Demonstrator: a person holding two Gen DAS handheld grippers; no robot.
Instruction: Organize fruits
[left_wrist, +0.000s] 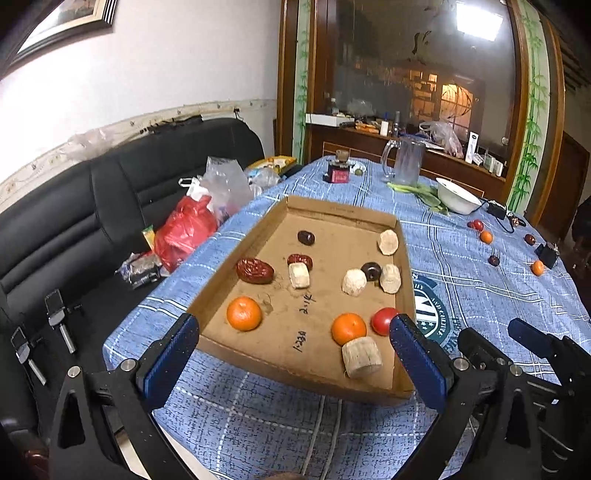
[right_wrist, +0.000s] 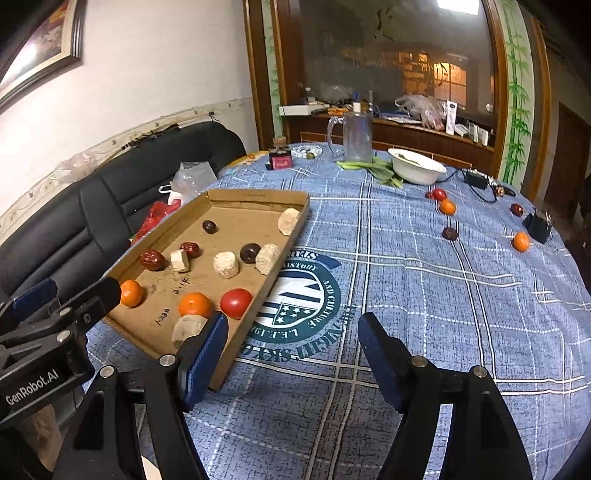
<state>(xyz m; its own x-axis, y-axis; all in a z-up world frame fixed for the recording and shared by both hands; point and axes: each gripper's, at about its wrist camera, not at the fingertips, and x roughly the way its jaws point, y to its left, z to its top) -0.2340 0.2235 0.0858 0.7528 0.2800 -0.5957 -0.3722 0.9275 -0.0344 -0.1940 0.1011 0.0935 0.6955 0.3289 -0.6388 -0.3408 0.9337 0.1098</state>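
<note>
Hovering wide and empty over the blue plaid-clothed desk (right_wrist: 424, 258), both tongs, left (left_wrist: 295, 354) and right (right_wrist: 291, 354), flank the shallow brown cardboard tray (left_wrist: 343, 218) of fruit at its near edge.

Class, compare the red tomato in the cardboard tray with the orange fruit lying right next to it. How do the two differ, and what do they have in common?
The red tomato is glossy and deep red; the orange fruit is matt and bright orange. The tomato lies close to the tray's side wall; the orange fruit lies further in. The orange fruit touches a pale cork-like cylinder; the tomato does not. Both are round, similar in size, and lie loose at the tray's near end.
</note>
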